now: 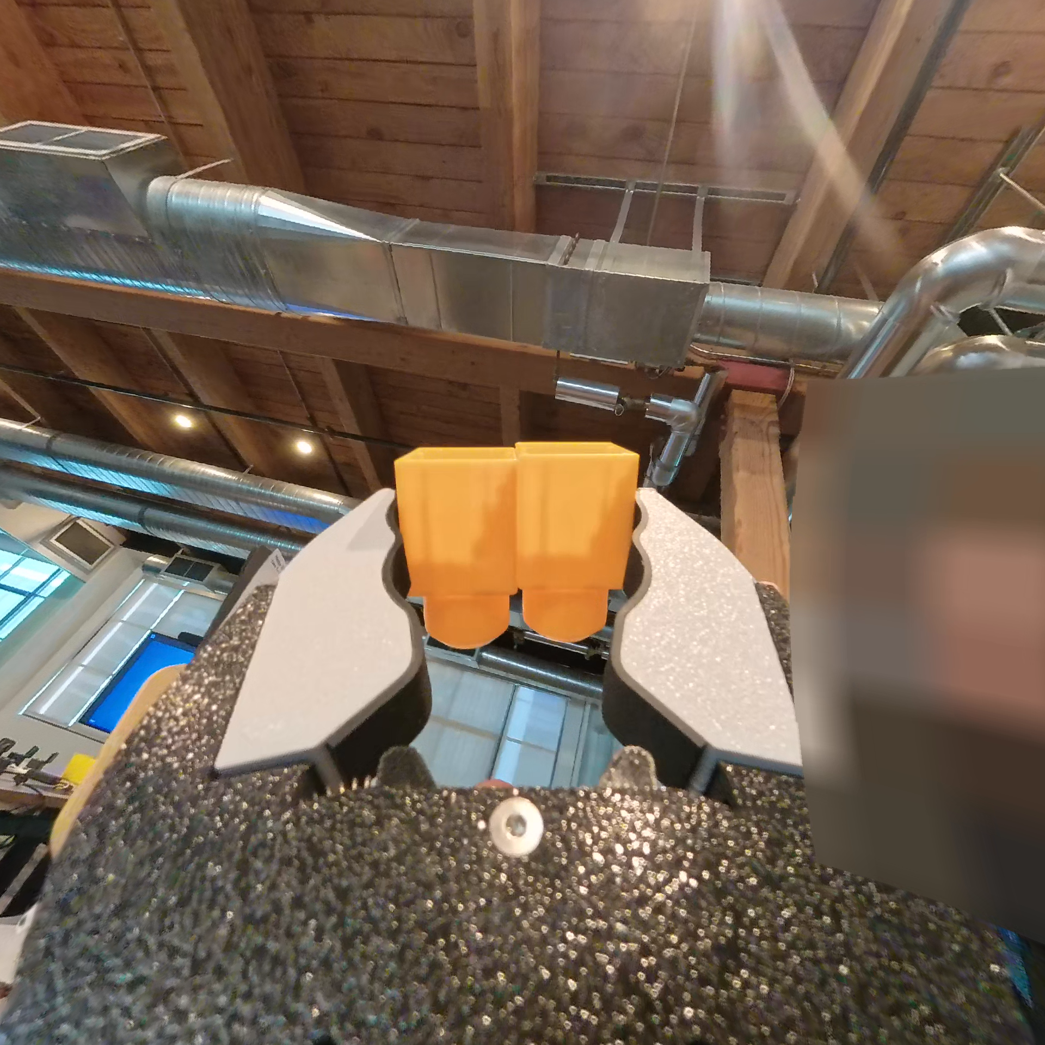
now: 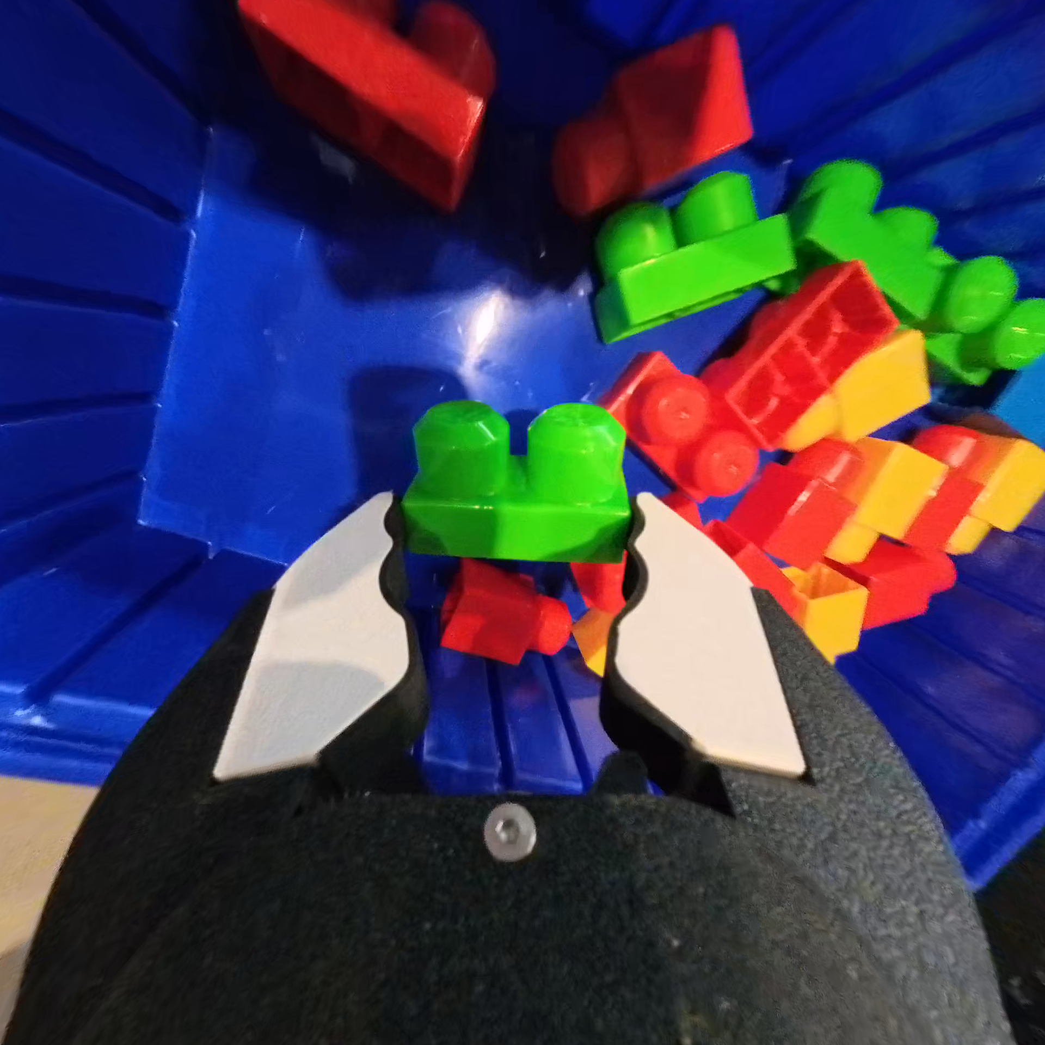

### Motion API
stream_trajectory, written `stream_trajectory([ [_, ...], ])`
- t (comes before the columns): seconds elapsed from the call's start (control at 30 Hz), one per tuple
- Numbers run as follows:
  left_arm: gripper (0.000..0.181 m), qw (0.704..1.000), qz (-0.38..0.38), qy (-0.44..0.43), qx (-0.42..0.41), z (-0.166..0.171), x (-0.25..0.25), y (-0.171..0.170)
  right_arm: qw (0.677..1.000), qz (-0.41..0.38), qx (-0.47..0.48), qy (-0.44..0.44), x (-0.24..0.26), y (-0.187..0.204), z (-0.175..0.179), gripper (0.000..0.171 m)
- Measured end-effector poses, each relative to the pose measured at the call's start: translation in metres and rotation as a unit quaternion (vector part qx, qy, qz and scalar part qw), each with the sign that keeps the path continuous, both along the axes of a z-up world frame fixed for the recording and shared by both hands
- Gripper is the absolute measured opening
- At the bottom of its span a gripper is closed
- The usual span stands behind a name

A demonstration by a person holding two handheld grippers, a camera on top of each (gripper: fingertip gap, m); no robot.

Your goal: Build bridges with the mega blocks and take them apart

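Mega blocks fill both my tools at this moment. My right gripper (image 2: 515,523) is clamped on a green two-stud block (image 2: 515,497), gripped across its ends so its long axis runs straight between the fingertips, studs pointing away from me. It hangs above the floor of a blue ribbed bin (image 2: 294,350), and the loose pile — red, yellow and green blocks (image 2: 791,430) — lies off to the right and ahead, a small red one-stud block (image 2: 497,613) just beneath the green one.

My left gripper (image 1: 515,543) is turned up toward a timber ceiling with steel ducting (image 1: 452,277), pinching an orange two-stud block (image 1: 515,526) by its ends; its studs face back toward my palm and the hollow underside faces outward. That matters most, I judge: the green studs must meet those open orange sockets, so the two long axes need lining up before pressing.

All blocks look like glossy hard plastic with rounded studs; my finger pads are matte grey, contoured.
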State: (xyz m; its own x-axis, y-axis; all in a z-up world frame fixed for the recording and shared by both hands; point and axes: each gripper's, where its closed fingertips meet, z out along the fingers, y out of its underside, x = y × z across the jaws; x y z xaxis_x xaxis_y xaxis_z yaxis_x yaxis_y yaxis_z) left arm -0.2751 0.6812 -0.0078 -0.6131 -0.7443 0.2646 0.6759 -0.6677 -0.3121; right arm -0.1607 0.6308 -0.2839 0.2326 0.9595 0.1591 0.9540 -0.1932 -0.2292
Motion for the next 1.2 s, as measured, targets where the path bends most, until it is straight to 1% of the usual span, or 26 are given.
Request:
stream_trajectory([
  [0.13,0.074,1.0,-0.007,0.003,0.002,0.002,0.01,-0.008,0.997,-0.032,0.05,0.049,0.01,-0.002,0.034,0.075],
  [0.27,0.074,1.0,-0.02,0.003,0.002,0.003,0.025,-0.019,0.987,-0.067,0.099,0.105,0.023,-0.014,0.071,0.075],
  [0.37,0.074,1.0,-0.03,0.0,-0.001,0.004,0.04,-0.03,0.974,-0.092,0.142,0.149,0.033,-0.027,0.104,0.075],
  [0.53,0.074,0.998,-0.053,-0.011,-0.011,0.006,0.067,-0.055,0.943,-0.13,0.197,0.235,0.049,-0.056,0.16,0.074],
  [0.63,0.074,0.996,-0.073,-0.032,-0.029,0.007,0.082,-0.07,0.919,-0.146,0.222,0.292,0.057,-0.076,0.187,0.074],
  [0.77,0.074,0.988,-0.109,-0.074,-0.076,-0.001,0.103,-0.082,0.881,-0.166,0.241,0.371,0.067,-0.095,0.212,0.074],
  [0.83,0.074,0.982,-0.126,-0.098,-0.097,-0.006,0.112,-0.084,0.854,-0.174,0.25,0.423,0.071,-0.102,0.225,0.074],
  [0.97,0.074,0.974,-0.112,-0.147,-0.131,-0.02,0.124,-0.086,0.787,-0.185,0.258,0.53,0.079,-0.114,0.254,0.074],
  [1.03,0.074,0.964,-0.128,-0.168,-0.159,-0.032,0.136,-0.085,0.762,-0.182,0.25,0.569,0.082,-0.117,0.261,0.074],
  [1.1,0.074,0.955,-0.14,-0.184,-0.183,-0.043,0.145,-0.084,0.745,-0.181,0.248,0.592,0.087,-0.118,0.264,0.074],
  [1.2,0.074,0.954,-0.152,-0.179,-0.184,-0.049,0.156,-0.09,0.726,-0.175,0.239,0.62,0.092,-0.119,0.262,0.075],
])
